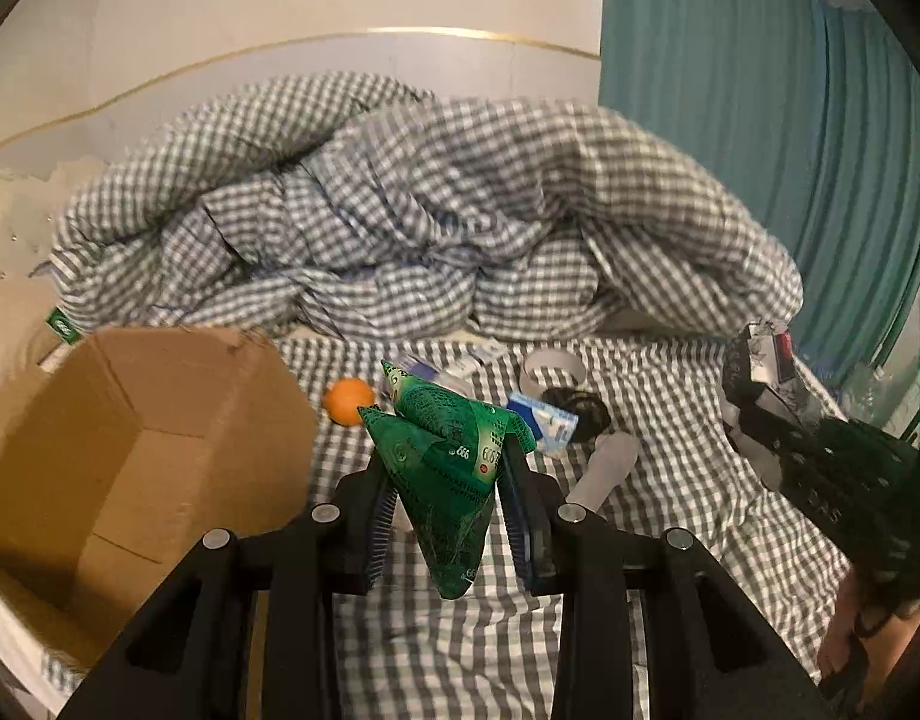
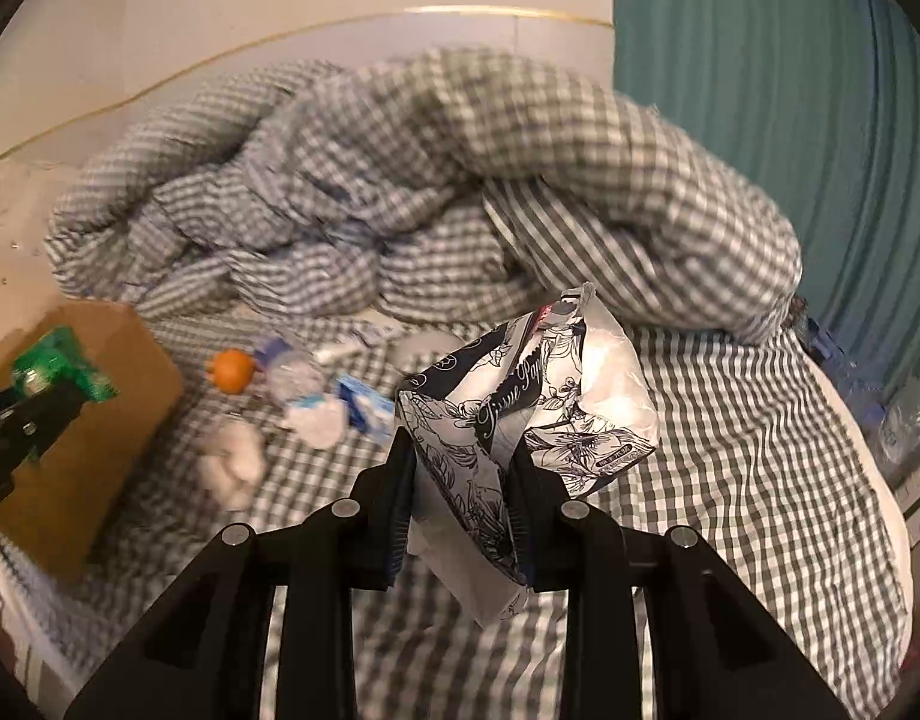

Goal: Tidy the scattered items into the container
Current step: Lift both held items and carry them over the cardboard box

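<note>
Tidying partly underway: left gripper (image 1: 445, 480) fingers clamp a green packet (image 1: 445, 468) with the open box (image 1: 130, 450) to their left, right gripper (image 2: 460, 480) fingers clamp a tissue pack (image 2: 520, 414), while orange (image 1: 349, 399), tape roll (image 1: 553, 366) and other small items lie ahead on the bed (image 1: 670, 420), not yet boxed.

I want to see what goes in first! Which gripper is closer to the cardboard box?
Left. The left gripper hangs right beside the cardboard box. The right gripper is farther off, across the bed.
</note>
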{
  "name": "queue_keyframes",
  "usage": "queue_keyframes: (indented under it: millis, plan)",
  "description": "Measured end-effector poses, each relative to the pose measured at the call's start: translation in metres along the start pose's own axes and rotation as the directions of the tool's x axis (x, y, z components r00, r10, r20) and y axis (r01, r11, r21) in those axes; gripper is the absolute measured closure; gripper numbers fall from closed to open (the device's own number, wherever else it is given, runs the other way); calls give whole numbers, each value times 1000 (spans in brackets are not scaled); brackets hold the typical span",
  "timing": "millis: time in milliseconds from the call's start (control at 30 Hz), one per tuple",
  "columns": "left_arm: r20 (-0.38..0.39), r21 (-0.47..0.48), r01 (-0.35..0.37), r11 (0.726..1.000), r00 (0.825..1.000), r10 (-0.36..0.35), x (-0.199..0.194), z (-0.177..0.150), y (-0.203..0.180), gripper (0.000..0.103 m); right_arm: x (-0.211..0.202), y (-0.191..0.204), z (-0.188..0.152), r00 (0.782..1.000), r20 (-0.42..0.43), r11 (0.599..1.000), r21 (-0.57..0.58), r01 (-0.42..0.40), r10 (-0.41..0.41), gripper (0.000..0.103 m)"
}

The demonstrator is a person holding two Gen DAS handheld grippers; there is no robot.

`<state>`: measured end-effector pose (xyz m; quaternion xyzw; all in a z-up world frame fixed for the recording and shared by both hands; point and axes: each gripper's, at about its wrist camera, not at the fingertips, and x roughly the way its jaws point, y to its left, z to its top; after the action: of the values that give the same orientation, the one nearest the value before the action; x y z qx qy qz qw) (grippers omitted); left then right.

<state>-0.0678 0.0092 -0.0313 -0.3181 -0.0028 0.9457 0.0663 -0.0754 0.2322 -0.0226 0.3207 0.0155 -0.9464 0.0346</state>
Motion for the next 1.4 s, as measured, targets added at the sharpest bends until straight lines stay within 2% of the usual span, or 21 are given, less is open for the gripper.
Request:
queue_keyframes:
  millis: [267, 467, 700, 1033, 1233, 1333, 1400]
  plan:
    - [71, -28, -38, 999, 997, 40, -60, 18, 24, 70, -74, 38, 15, 994, 85, 998, -34, -60, 63, 75]
    - [121, -44, -92, 995, 988, 97, -99, 27, 48, 70, -101, 65, 30, 987, 113, 992, -64, -105, 112, 75]
    - [151, -63, -141, 988, 977, 149, -126, 37, 79, 70, -120, 98, 43, 975, 149, 983, -103, -150, 164, 75]
    - [98, -98, -253, 962, 960, 263, -106, 29, 151, 70, -107, 144, 47, 962, 130, 965, -143, -220, 239, 74]
    - [50, -111, -271, 956, 959, 278, -85, 24, 190, 69, -101, 176, 48, 954, 116, 951, -180, -252, 275, 74]
    - [12, -101, -301, 948, 953, 303, -69, 21, 203, 69, -100, 190, 48, 950, 122, 945, -197, -261, 287, 74]
    - [5, -113, -291, 950, 956, 293, -63, 19, 212, 67, -99, 201, 49, 947, 126, 940, -216, -264, 295, 74]
